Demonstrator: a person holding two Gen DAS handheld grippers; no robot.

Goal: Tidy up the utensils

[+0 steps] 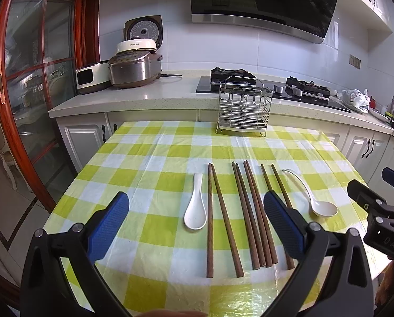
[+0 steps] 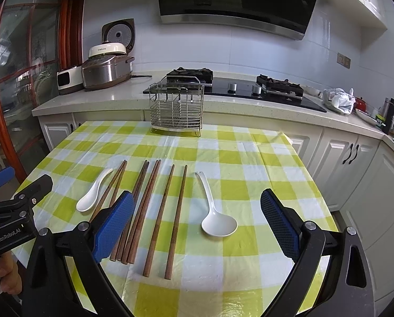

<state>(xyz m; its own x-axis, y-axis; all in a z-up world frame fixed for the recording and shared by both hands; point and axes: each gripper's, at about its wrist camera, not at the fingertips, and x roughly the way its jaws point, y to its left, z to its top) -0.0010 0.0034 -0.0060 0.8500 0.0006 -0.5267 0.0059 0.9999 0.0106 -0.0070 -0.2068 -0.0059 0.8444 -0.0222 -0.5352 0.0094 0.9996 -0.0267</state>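
Note:
Several brown wooden chopsticks (image 1: 247,216) (image 2: 154,216) lie side by side on a green-and-white checked tablecloth (image 1: 154,174). A small white spoon (image 1: 195,206) (image 2: 92,194) lies at their left and a larger white ladle spoon (image 1: 316,198) (image 2: 215,214) at their right. A wire utensil rack (image 1: 243,109) (image 2: 177,109) stands empty at the table's far edge. My left gripper (image 1: 197,211) is open above the small spoon and the left chopsticks. My right gripper (image 2: 197,212) is open above the right chopsticks and the ladle spoon. Both are empty.
Behind the table runs a white counter (image 1: 144,97) with rice cookers (image 1: 133,68) at the left, a gas hob (image 1: 276,87) in the middle and a plastic bag (image 2: 338,100) at the right. A red-framed glass door (image 1: 25,79) stands at the left.

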